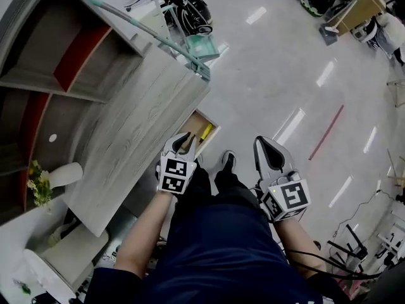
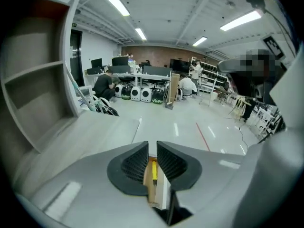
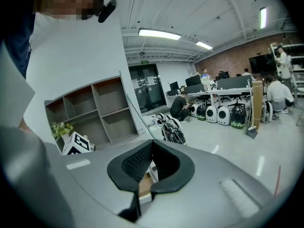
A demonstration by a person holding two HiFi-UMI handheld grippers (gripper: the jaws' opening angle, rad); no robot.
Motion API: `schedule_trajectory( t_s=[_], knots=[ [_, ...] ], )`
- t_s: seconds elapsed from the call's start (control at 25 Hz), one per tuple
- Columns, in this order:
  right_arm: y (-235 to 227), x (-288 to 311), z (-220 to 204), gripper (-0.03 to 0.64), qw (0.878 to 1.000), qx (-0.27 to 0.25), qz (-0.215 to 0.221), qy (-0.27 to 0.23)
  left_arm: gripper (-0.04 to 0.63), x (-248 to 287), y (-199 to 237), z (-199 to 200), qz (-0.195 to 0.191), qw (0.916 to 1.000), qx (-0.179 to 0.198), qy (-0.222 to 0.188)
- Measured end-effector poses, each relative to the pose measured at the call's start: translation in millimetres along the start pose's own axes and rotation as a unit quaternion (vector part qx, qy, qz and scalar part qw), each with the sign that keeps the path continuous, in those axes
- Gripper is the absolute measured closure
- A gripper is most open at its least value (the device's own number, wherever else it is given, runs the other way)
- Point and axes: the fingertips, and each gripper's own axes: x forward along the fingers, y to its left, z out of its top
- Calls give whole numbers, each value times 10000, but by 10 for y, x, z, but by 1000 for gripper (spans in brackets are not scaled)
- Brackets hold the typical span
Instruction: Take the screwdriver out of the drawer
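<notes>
Inside the drawer [image 1: 197,120], the screwdriver [image 1: 206,132] lies lengthwise; tip unclear.

Clear path above drawer [image 1: 199,122], desktop [image 1: 139,125] alongside

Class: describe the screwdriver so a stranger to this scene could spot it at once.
Start at the long grey wood-grain desk. A drawer stands open at its edge. Inside lies the screwdriver, the only yellow thing there.

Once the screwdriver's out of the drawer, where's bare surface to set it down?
The grey desktop is bare between the shelf unit and the open drawer. A flower vase crowds its left edge. The drawer is narrow: the yellow screwdriver lies in it, with the left hand-held gripper right beside.
</notes>
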Motion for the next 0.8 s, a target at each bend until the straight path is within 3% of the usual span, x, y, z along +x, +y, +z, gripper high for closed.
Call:
schedule_trajectory(
  t_s=[0.16,0.4,0.52,0.8],
  knots=[
    [-92,-45,-80,611,9993,130,-350,45,540,421,-75,-276,-349,9982,9,497],
    [-240,-185,-246,611,9952,415,-879,82,510,943,-159,-760,-889,9863,81,1389],
    [-287,-251,-395,611,9921,586,-1101,99,451,1146,-149,-1027,-994,9785,-185,1798],
    [-287,-322,-654,611,9861,953,-1347,216,448,1511,-162,-1306,-1059,9663,-510,2289]
  ],
)
